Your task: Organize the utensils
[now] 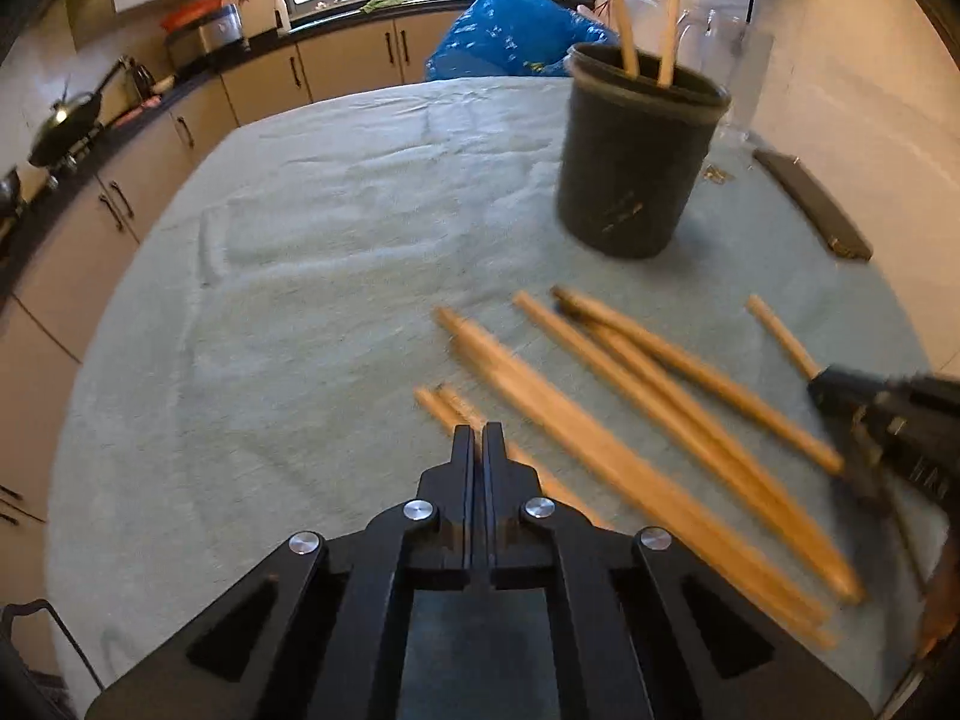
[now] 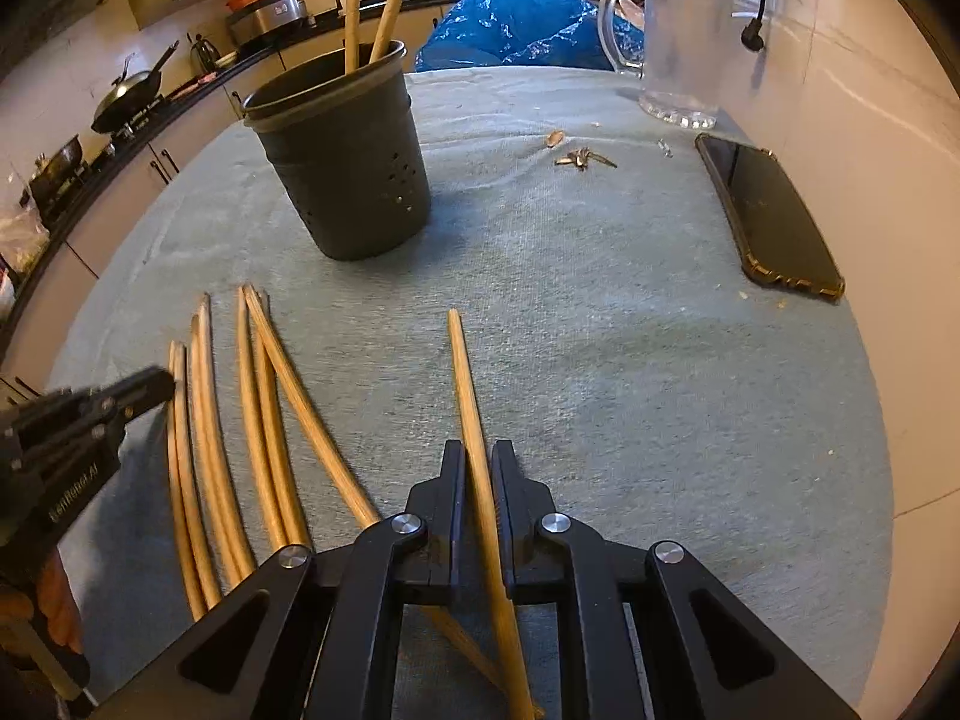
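Our right gripper (image 2: 478, 456) clamped on 1 wooden chopstick (image 2: 465, 372) in front of the dark utensil holder (image 2: 348, 162), our left gripper (image 1: 478, 438) fully closed and empty over loose chopsticks (image 1: 648, 420) near that holder, 2 sticks standing inside it

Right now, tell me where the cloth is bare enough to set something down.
Free: the wide stretch of grey-green tablecloth between the lone wooden chopstick in the right gripper, the dark perforated utensil holder and the black phone. Also the cloth left of the holder. Crowded: the loose wooden chopsticks by the left gripper; small keys near the clear jug.
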Motion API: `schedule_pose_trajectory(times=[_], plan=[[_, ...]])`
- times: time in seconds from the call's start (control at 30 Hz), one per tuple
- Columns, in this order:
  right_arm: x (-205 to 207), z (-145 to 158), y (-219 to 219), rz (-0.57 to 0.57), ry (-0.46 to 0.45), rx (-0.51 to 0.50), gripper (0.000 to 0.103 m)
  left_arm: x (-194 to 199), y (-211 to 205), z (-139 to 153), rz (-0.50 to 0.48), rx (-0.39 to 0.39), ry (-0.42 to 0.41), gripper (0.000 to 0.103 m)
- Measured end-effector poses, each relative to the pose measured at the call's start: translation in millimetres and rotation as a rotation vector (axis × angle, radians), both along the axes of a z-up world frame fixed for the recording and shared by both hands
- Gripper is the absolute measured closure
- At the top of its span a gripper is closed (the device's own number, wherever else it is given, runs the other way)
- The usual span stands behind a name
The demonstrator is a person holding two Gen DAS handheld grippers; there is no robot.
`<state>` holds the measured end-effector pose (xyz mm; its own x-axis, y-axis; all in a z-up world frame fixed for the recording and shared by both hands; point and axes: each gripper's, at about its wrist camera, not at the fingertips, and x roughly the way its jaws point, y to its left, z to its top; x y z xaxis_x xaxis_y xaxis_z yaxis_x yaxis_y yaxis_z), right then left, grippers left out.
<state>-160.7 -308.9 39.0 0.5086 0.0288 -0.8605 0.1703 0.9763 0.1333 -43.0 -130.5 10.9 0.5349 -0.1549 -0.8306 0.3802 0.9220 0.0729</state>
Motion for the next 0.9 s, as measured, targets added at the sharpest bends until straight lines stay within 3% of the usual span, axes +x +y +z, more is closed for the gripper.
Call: schedule_pose_trajectory(times=[0.13, 0.3, 0.47, 0.63, 0.73, 0.83, 0.9], plan=[[2, 0, -1, 0.006, -0.001, 0.011, 0.093, -1, 17, -4, -0.003, 0.007, 0.011, 0.103], [0, -2, -3, 0.014, -0.009, 0.019, 0.094, 4, 47, 3, 0.050, -0.183, 0.111, 0.103], [-1, -2, 2, 0.022, -0.016, -0.005, 0.093, 0, 27, 8, 0.016, -0.233, 0.119, 0.097], [-3, -2, -1, 0.016, -0.021, 0.022, 0.093, -4, -12, -3, -0.011, -0.062, 0.057, 0.096], [-3, -2, -1, 0.017, -0.023, 0.020, 0.093, 3, -24, -5, -0.003, -0.008, 0.057, 0.095], [-3, -3, -3, 0.016, -0.024, 0.027, 0.093, 10, -35, -12, 0.003, 0.058, 0.058, 0.086], [-2, -3, -4, 0.015, -0.028, 0.028, 0.093, 14, -46, -15, -0.007, 0.087, 0.023, 0.088]])
